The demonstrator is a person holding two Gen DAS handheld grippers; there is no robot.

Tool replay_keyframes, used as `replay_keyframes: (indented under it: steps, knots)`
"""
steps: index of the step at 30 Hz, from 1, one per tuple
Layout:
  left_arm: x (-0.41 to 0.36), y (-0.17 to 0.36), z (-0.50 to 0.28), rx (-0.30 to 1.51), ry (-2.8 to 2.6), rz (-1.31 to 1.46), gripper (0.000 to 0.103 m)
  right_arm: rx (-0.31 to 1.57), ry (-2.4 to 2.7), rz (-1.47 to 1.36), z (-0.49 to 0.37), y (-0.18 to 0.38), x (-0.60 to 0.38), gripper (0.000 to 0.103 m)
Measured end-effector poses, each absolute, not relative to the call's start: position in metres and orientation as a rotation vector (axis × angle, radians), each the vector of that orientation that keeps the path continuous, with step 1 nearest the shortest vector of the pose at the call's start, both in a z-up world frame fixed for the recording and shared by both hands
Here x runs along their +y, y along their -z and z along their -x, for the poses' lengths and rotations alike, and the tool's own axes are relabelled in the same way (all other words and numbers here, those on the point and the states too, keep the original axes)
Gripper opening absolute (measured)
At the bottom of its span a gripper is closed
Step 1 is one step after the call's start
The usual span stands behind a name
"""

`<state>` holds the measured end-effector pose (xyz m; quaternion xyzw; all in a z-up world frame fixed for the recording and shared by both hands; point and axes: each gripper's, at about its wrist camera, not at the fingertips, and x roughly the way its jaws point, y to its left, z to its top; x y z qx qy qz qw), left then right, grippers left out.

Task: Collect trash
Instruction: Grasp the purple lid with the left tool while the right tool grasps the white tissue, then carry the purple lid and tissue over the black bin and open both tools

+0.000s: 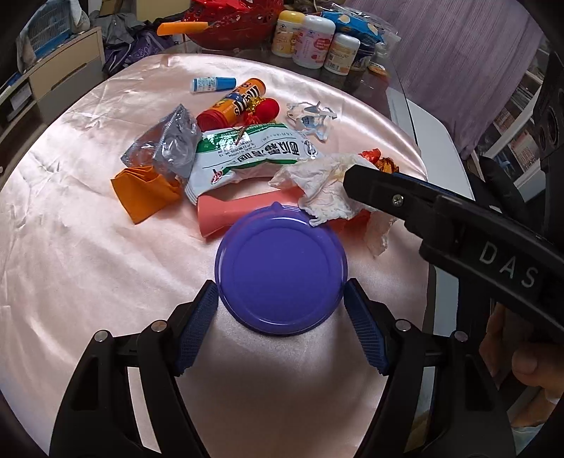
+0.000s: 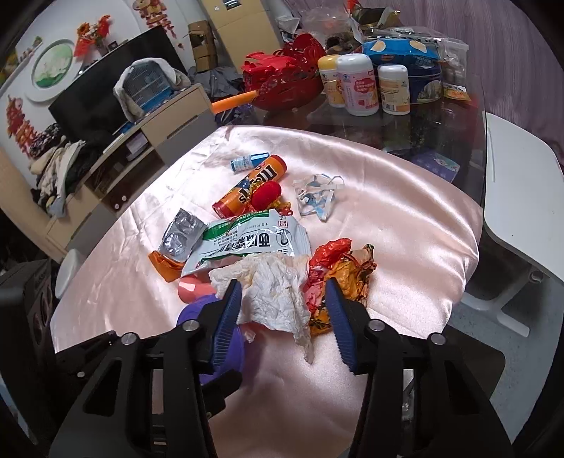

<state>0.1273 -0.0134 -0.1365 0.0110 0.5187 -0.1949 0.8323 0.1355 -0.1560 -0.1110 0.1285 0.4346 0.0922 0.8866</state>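
Observation:
A pile of trash lies on a pink satin cloth (image 1: 70, 246). A purple round lid (image 1: 281, 271) sits between the pads of my left gripper (image 1: 281, 290); the pads touch its edges. A crumpled white tissue (image 2: 273, 292) lies between the open fingers of my right gripper (image 2: 283, 294), which also shows in the left wrist view (image 1: 352, 179) at the tissue (image 1: 317, 186). Nearby lie a white-green wrapper (image 1: 246, 155), silver foil (image 1: 172, 144), orange paper (image 1: 144, 193), a pink tube (image 1: 232, 211) and red-orange foil wrappers (image 2: 338, 271).
Farther back lie an orange candy tube (image 1: 239, 98), a red ornament (image 1: 239, 112), a small blue-white bottle (image 1: 211, 84) and torn clear plastic (image 1: 310, 118). Jars (image 1: 313, 40) and a red basket (image 1: 232, 21) stand at the far edge. A white chair (image 2: 518, 183) is to the right.

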Motion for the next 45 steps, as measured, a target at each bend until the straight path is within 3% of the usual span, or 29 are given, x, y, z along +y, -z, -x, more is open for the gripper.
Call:
replay_keyframes:
  steps: [6,9,22,32,45]
  knots:
    - [-0.016,0.138,-0.129,1.077,0.423,-0.033,0.07,0.9,-0.192,-0.242,-0.137,0.113,-0.155,0.015]
    - [-0.015,0.138,-0.128,1.07,0.421,-0.035,0.069,0.897,-0.189,-0.23,-0.136,0.111,-0.155,0.012]
    - [-0.002,0.106,-0.113,1.007,0.37,-0.025,0.068,0.823,-0.227,-0.245,-0.114,0.08,-0.161,0.012]
    - [-0.048,0.068,-0.077,0.948,0.441,-0.072,0.068,0.726,-0.092,-0.271,-0.062,0.04,-0.224,0.012]
    - [-0.136,0.086,-0.049,0.988,0.589,-0.14,0.068,0.826,0.102,-0.285,-0.018,0.081,-0.306,0.012]
